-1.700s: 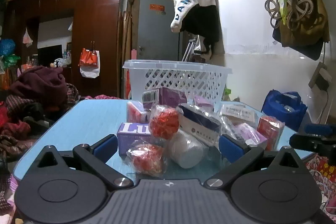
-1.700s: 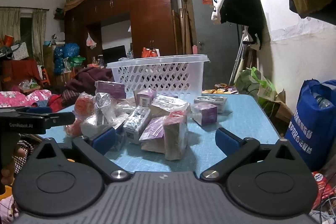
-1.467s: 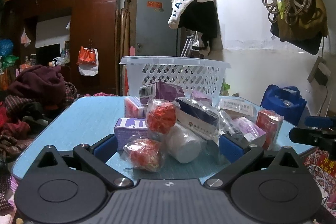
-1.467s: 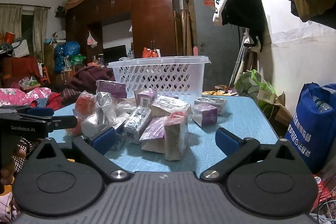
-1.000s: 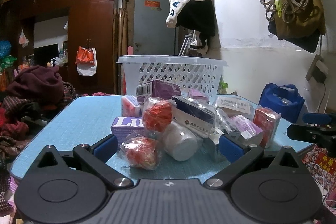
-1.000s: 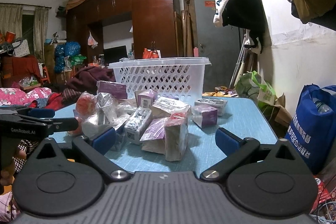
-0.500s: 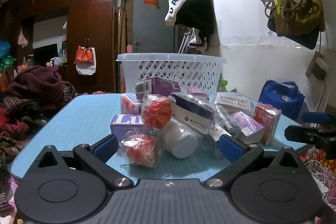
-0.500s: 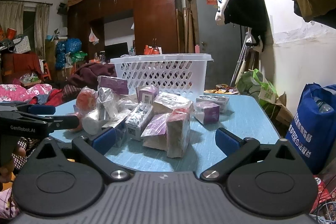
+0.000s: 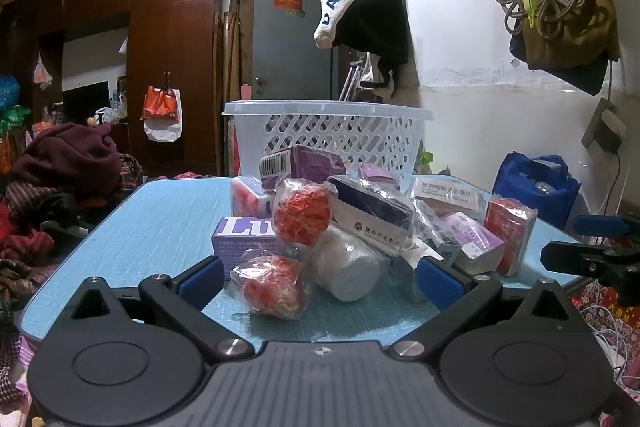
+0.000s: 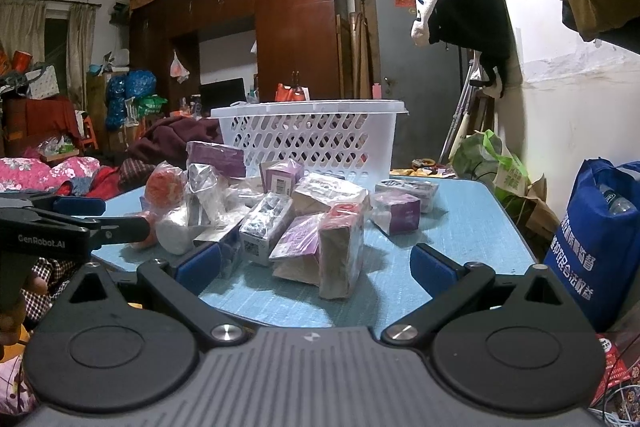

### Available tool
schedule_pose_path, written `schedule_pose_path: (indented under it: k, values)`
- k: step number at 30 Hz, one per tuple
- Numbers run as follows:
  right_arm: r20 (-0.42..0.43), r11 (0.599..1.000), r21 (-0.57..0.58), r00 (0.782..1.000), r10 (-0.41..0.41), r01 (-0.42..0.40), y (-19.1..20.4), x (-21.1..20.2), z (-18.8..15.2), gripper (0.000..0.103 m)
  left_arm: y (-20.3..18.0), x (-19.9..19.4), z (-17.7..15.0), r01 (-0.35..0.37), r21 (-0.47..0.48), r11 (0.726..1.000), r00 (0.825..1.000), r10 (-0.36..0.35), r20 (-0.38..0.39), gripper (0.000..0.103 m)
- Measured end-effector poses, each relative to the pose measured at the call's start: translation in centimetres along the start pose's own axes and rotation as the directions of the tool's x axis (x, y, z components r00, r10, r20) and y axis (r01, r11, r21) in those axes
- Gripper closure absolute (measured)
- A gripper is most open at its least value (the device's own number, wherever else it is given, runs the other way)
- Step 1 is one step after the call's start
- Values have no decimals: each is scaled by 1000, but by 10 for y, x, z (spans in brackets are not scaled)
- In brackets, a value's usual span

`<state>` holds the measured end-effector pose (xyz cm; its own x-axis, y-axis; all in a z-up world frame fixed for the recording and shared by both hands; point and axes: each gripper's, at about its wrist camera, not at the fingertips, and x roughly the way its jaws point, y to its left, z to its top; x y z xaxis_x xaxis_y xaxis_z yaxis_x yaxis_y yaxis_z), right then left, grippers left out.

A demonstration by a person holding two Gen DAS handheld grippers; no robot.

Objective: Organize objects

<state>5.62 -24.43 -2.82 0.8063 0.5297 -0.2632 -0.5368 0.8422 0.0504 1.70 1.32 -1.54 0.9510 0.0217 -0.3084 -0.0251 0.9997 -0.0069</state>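
- Both claws hang at the near edge of the blue counter (image 9: 160,219), spread wide and holding nothing: left claw (image 9: 320,277) faces the red wrapped balls (image 9: 272,285), right claw (image 10: 316,263) the upright red-topped packet (image 10: 340,251).
- The heap of boxes (image 10: 276,223), wrapped in crinkly film, lies jumbled before the white basket (image 9: 328,135), probably their destination.

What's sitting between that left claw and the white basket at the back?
The whole pile. From the open left gripper, a wrapped red ball and a white roll lie nearest, then boxes stacked behind them, right up to the white basket. Nothing is gripped yet.
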Motion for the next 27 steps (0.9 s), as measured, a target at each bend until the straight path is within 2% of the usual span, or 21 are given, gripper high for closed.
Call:
schedule_pose_path:
  k: [11, 19, 27]
  values:
    - [3, 1000, 11, 1000, 9, -9, -2, 1, 0, 0, 2, 1, 0, -7, 8, 1000, 1000, 7, 0, 0]
    - [2, 1000, 13, 1000, 14, -14, -3, 5, -1, 0, 19, 2, 3, -29, -30, 999, 1000, 29, 5, 0]
    - [4, 1000, 7, 1000, 13, -13, -4, 3, 0, 0, 19, 2, 4, -20, -27, 999, 1000, 20, 12, 0]
